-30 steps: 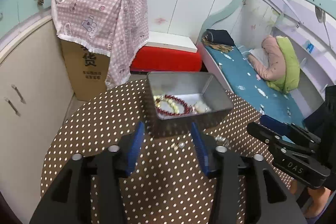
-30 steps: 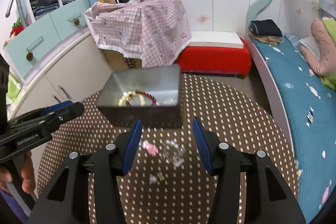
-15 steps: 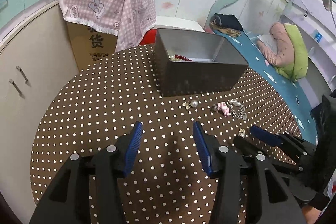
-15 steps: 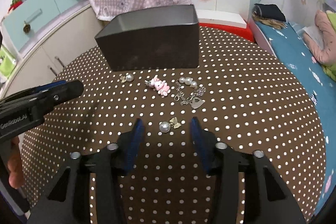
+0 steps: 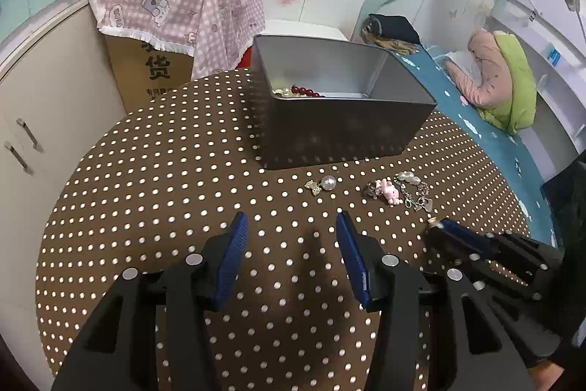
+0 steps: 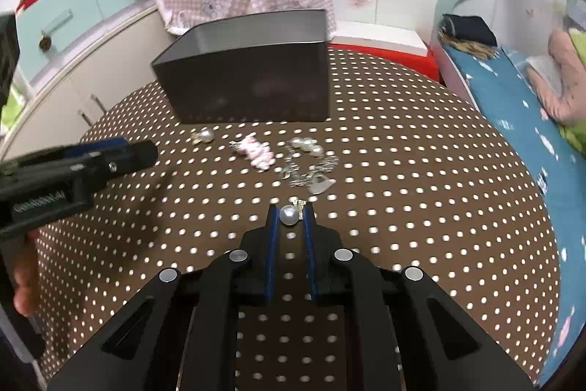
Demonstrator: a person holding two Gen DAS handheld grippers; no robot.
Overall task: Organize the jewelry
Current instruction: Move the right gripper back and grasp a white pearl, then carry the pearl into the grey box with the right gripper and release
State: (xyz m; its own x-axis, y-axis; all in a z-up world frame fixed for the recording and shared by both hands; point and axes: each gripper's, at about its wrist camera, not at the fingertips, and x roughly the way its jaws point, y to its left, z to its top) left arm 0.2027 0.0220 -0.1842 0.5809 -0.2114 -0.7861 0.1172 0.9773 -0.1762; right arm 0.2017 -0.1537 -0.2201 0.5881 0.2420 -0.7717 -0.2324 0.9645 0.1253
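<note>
Right gripper [image 6: 291, 213] fingers are clenched on one pearl earring [image 6: 289, 215] upon the dotted surface [image 6: 421, 171]. Three pieces are seen before the tin box [image 6: 249, 76]: second pearl earring [image 5: 324, 184], pink charm [image 5: 390, 193], chain bracelet [image 5: 415, 189]. Left gripper [image 5: 291, 244] fingers are spread, empty.

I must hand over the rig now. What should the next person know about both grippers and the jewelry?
Right gripper: closed around a pearl earring at table level.
Left gripper: open, empty, above the table.
Done: red bead bracelet and some pale beads lie in the metal box.
Left on the table: second pearl earring, pink bunny charm, chain bracelet.
Next, probably: carry the gripped earring to the box.
</note>
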